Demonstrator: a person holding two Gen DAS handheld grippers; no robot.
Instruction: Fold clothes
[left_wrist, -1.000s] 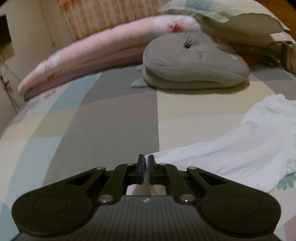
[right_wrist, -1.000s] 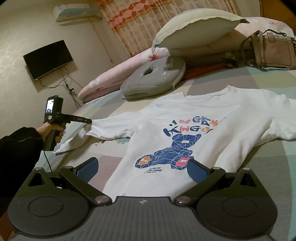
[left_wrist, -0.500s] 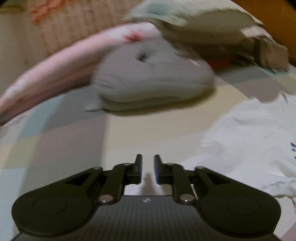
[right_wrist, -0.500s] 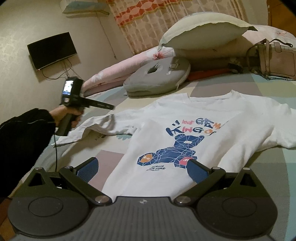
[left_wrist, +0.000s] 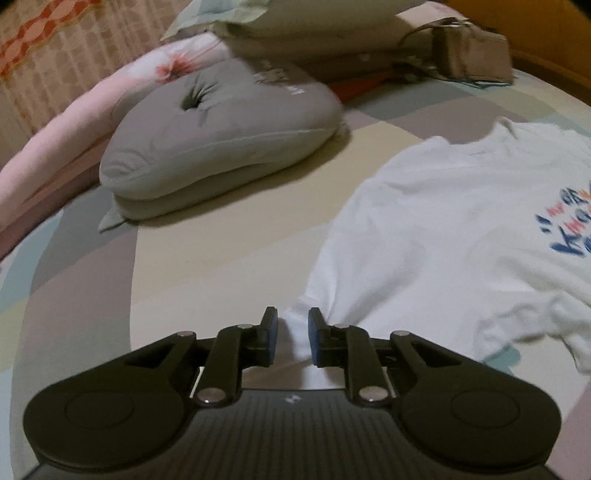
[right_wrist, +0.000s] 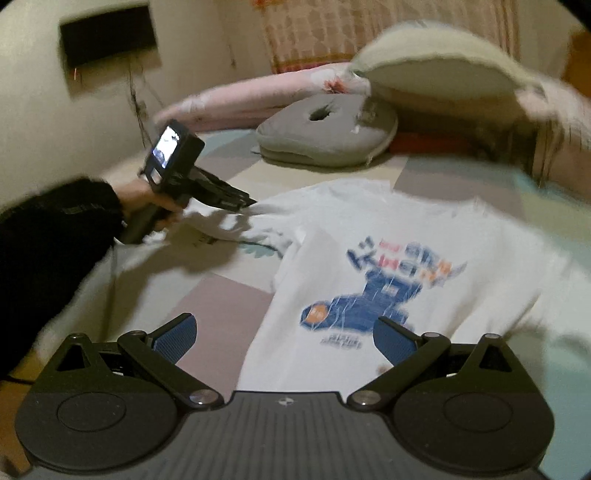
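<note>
White cloth fills the near part of the bed: a long-sleeved shirt (right_wrist: 424, 240) with a blue bear print lies flat, front up, on the patchwork bedsheet (left_wrist: 229, 236). The right gripper (right_wrist: 284, 332) hangs over the shirt's bottom edge, its blue pads far apart and holding nothing. The left gripper (left_wrist: 291, 336) sits at the sleeve (left_wrist: 295, 325); its pads have a small gap with white cloth between them, not squeezed. Farther back rest a grey cushion (left_wrist: 221, 125) with a dimple, a pink bolster (right_wrist: 258, 92) and a handbag (left_wrist: 469, 51).
</note>
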